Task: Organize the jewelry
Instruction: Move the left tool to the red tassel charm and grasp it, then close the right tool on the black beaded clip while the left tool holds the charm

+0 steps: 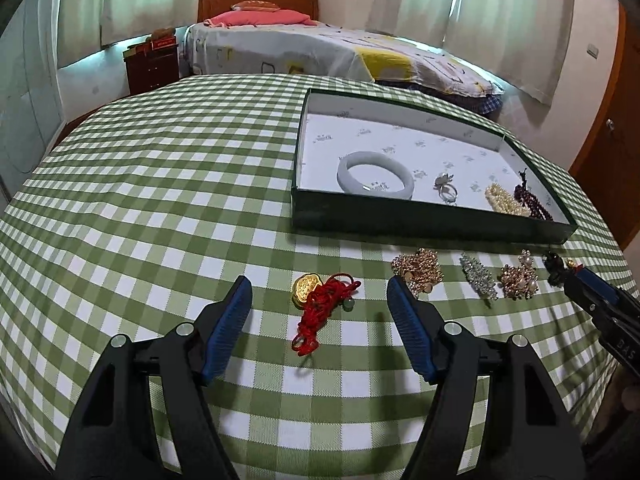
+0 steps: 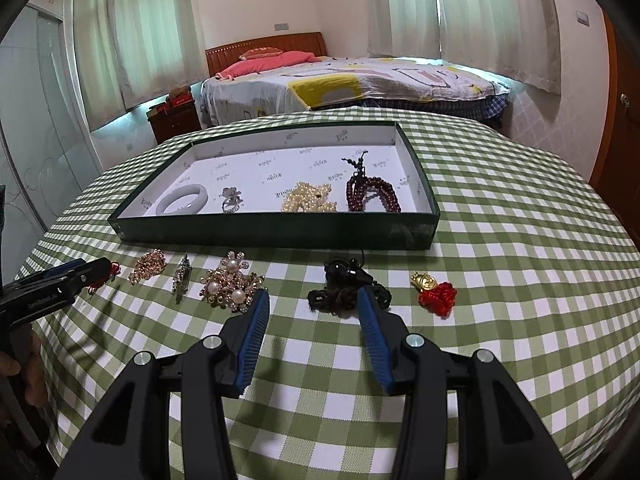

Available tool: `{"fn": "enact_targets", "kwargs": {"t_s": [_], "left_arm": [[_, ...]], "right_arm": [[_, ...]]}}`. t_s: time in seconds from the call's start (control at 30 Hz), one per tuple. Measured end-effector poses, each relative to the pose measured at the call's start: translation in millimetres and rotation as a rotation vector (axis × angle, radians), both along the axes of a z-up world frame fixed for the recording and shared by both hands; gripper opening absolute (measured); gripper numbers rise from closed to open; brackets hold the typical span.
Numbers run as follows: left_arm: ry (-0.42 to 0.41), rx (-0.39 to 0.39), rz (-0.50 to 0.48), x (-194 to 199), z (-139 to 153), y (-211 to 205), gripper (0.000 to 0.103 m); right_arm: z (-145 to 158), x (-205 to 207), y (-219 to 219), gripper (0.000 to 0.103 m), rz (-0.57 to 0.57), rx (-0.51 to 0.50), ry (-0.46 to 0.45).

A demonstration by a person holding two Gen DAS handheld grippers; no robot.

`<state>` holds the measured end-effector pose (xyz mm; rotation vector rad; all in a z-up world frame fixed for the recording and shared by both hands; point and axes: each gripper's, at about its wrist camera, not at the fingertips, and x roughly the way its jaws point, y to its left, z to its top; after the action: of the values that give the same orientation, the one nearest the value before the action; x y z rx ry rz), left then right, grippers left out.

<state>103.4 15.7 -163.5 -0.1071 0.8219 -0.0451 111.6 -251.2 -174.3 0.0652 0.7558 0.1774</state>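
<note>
Hovering our left gripper (image 1: 320,300), jaws wide and empty, around the gold charm on red cord (image 1: 320,304) lets us lift it into the green tray (image 1: 420,224), while our right gripper (image 2: 312,304) waits open, holding nothing, by the black bead string (image 2: 344,284).

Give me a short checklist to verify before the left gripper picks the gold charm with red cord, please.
1. Left gripper open, nothing held: ok.
2. Gold charm with red cord lies between the fingers' line: ok.
3. Charm free of neighbours; the gold rhinestone brooch lies apart, though close to one finger: ok.
4. Green tray has bare floor left of the white bangle: ok.
5. Right gripper away from the left one, open over the black bead string: ok.
6. Whole loose cord end will lift with the charm: cannot tell.
</note>
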Motion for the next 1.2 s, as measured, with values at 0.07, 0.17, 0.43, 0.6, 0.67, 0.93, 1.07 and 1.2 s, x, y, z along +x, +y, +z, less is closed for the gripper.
{"fn": "enact_targets", "kwargs": {"t_s": [0.07,0.17,0.43,0.6,0.67,0.93,1.07,1.2], "left_arm": [[0.012,-0.001,-0.012,2,-3,-1,0.057],[0.014,-0.004,-0.022,3,-5,-2,0.049],[0.001,-0.036,-0.052,4,-6,-2,0.024],[-0.008,-0.036,-0.053,1,-4,-1,0.014],[-0.008,-0.037,-0.051,0,-4,1,0.014],[-0.021,-0.044,-0.048,-2,1,4,0.013],[-0.020,-0.046,-0.050,-2,2,4,0.013],[-0.014,-0.048,-0.044,0,0,5,0.013]], "right_arm": [[-2,1,0,0.046,-0.002,0.003,0.005],[-4,1,0,0.046,-0.003,0.004,0.009],[-8,1,1,0.046,-0.003,0.005,0.018],[-7,1,1,0.046,-0.002,0.006,0.014],[-7,1,2,0.046,0.002,0.003,0.014],[-5,4,-6,0.046,-0.027,-0.002,0.010],[-4,8,-10,0.046,-0.038,-0.001,0.011],[-5,15,-8,0.046,-0.030,-0.004,0.018]]}}
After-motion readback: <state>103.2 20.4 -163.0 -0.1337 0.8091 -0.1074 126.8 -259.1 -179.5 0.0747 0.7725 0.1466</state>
